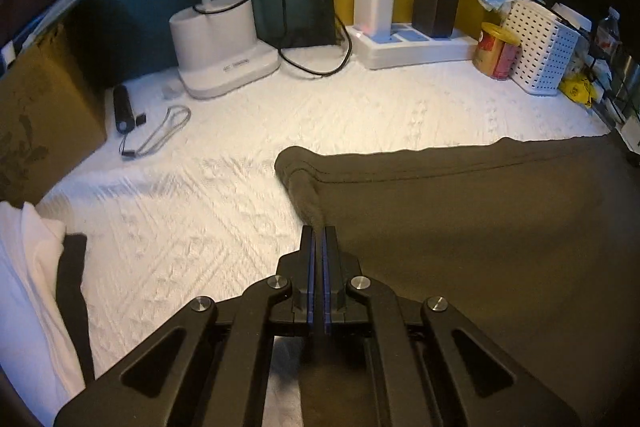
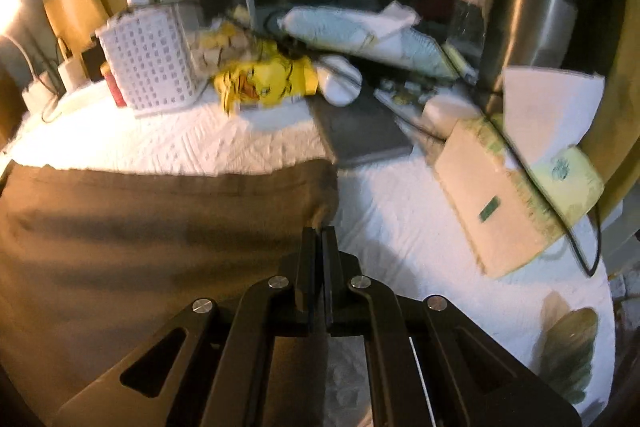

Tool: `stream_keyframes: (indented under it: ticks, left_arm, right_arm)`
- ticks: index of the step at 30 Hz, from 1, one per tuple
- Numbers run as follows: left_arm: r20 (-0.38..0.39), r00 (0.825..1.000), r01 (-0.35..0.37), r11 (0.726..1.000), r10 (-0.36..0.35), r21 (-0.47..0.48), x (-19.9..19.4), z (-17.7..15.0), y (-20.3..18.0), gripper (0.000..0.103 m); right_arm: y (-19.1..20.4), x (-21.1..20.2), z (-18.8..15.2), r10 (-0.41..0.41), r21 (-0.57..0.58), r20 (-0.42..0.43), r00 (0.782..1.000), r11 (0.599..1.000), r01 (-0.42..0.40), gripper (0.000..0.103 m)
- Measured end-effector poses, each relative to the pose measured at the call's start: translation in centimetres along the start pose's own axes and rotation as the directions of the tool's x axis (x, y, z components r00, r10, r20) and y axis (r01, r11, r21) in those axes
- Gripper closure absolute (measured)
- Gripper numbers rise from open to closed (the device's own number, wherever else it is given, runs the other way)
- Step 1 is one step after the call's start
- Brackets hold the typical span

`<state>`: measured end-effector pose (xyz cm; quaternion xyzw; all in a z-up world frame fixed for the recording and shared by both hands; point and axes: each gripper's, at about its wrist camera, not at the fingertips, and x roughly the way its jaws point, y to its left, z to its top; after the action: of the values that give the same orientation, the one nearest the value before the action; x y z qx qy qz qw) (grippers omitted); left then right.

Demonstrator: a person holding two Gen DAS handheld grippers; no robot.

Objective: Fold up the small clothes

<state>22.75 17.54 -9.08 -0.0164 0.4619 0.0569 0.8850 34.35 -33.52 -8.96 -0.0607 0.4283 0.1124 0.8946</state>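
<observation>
An olive-brown garment (image 1: 480, 227) lies flat on the white textured cloth (image 1: 200, 219). It fills the right half of the left wrist view and the left half of the right wrist view (image 2: 160, 227). My left gripper (image 1: 319, 229) is shut on the garment's left edge, below its rounded hemmed corner (image 1: 292, 167). My right gripper (image 2: 319, 229) is shut on the garment's right edge, just below its far right corner (image 2: 326, 183). The cloth bunches a little at both grips.
At the back stand a white lamp base (image 1: 220, 47), a power strip with chargers (image 1: 412, 43), a red-and-yellow tin (image 1: 496, 51) and a white perforated basket (image 1: 540, 47). A cardboard box (image 1: 44, 115) and white clothing (image 1: 28, 287) lie left. A yellow wrapper (image 2: 264, 83), grey slab (image 2: 360, 127), tissue box (image 2: 512, 187) and steel tumbler (image 2: 528, 23) crowd the right.
</observation>
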Motion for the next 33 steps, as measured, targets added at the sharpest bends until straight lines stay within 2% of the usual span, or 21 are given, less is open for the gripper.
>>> stream_keyframes:
  ticks: [8,10,11,12,13,14,26,33]
  left_arm:
    - [0.027,0.999,-0.027,0.999,0.028,-0.033,-2.6,-0.6,-0.2,0.099]
    - [0.043,0.999,-0.018,0.999,0.020,-0.046,-3.5,-0.9,-0.4,0.083]
    - [0.054,0.998,-0.010,0.999,0.013,-0.054,-3.9,-1.0,-0.5,0.057]
    - [0.074,0.997,0.005,0.998,0.000,-0.067,-4.5,-1.2,-0.6,0.039]
    - [0.090,0.996,0.021,0.997,-0.014,-0.075,-4.9,-1.4,-0.8,0.037]
    - [0.103,0.994,0.041,0.996,-0.032,-0.083,-5.4,-1.6,-0.9,0.037]
    - [0.158,0.975,0.167,0.984,-0.156,-0.060,-9.6,-4.4,-4.7,0.037]
    - [0.177,0.964,0.207,0.978,-0.199,-0.030,-11.9,-6.2,-6.4,0.037]
  right_arm:
    - [0.0,-1.2,-0.4,-0.041,0.013,0.009,0.999,0.999,0.040,0.098]
    - [0.1,-2.0,-0.7,-0.059,0.013,0.016,0.998,0.998,0.059,0.085]
    - [0.2,-2.5,-0.9,-0.063,0.016,0.020,0.998,0.998,0.063,0.078]
    - [0.2,-3.0,-1.1,-0.065,0.020,0.025,0.998,0.998,0.065,0.062]
    - [0.3,-3.6,-1.3,-0.069,0.022,0.033,0.997,0.997,0.068,0.050]
    - [0.4,-4.1,-1.5,-0.072,0.022,0.042,0.997,0.997,0.071,0.049]
    - [2.0,-9.1,-5.0,-0.062,0.038,0.074,0.995,0.997,0.060,0.049]
    - [2.8,-11.9,-8.1,-0.055,0.056,0.079,0.995,0.997,0.051,0.049]
